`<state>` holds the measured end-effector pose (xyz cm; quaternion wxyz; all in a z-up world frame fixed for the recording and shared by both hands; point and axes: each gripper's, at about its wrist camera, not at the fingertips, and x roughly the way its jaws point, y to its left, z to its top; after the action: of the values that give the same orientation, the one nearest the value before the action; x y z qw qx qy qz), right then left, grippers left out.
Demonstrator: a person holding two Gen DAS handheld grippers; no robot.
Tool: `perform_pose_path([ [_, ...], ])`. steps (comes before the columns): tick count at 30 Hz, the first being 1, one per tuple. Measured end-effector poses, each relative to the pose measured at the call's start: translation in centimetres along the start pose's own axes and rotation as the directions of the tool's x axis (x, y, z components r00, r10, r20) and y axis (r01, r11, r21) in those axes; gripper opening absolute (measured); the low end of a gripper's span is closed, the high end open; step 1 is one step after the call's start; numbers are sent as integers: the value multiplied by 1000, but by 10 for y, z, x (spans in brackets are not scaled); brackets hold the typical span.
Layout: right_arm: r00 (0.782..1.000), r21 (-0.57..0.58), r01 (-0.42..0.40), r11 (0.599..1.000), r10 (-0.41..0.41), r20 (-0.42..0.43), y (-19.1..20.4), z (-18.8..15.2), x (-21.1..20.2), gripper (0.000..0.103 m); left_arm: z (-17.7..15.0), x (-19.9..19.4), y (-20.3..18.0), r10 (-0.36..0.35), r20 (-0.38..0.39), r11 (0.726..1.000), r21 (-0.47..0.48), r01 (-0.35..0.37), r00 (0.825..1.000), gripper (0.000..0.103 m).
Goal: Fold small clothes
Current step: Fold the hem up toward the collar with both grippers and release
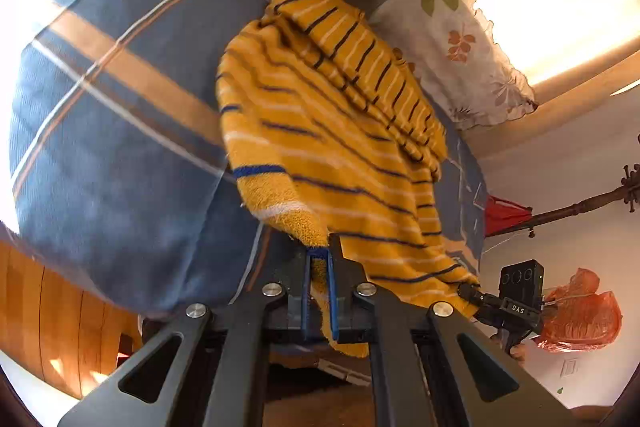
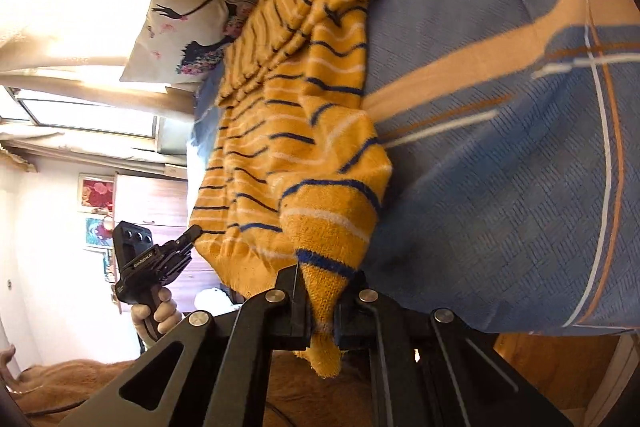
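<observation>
Yellow sweater (image 1: 320,131), blue-and-white striped, hangs rumpled, pinched by both tools.

Mustard-yellow knitted sweater (image 1: 320,131) with navy and white stripes; blue bedspread (image 1: 120,131) with tan and white plaid lines.

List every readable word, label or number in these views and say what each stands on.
"DAS": label on the right hand-held gripper, seen from the left wrist.
Label on the left hand-held gripper, seen from the right wrist: too blurred to read.
Yellow striped garment, bedspread and pillows: no text visible.
</observation>
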<state>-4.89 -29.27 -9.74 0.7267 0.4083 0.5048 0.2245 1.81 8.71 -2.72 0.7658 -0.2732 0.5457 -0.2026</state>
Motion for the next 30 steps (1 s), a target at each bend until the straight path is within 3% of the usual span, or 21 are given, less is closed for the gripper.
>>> perform_pose_path([
  [4,996,-61,-39,997,44,81,29,50,3,8,61,20,-29,36,78,998,52,-40,996,9],
  [7,976,-32,89,996,-81,200,27,94,13,18,102,45,-27,70,99,998,-12,-69,993,15],
  [8,957,-7,178,984,-171,234,24,108,19,29,110,48,-27,76,94,997,-30,-74,993,15],
  [10,931,20,269,963,-265,250,23,121,25,37,113,42,-33,49,110,999,-17,-47,993,23],
  [12,930,3,263,965,-254,267,31,120,25,51,105,29,-34,50,144,998,19,-54,988,51],
  [15,907,-84,344,935,-308,288,49,109,21,55,95,23,-31,102,152,989,89,-117,983,55],
  [17,895,-117,388,914,-343,285,55,106,24,55,89,31,-35,152,131,969,178,-174,980,55],
  [19,894,-117,398,910,-356,273,55,104,27,55,82,44,-46,229,136,913,313,-261,964,55],
  [22,893,-97,403,910,-368,260,47,97,29,55,74,68,-63,305,157,791,508,-342,939,55],
  [26,884,-42,418,907,-396,250,32,88,27,55,73,102,-77,341,158,647,676,-354,927,55],
  [30,866,6,436,900,-421,269,29,83,20,56,74,134,-87,398,197,482,786,-387,896,55],
])
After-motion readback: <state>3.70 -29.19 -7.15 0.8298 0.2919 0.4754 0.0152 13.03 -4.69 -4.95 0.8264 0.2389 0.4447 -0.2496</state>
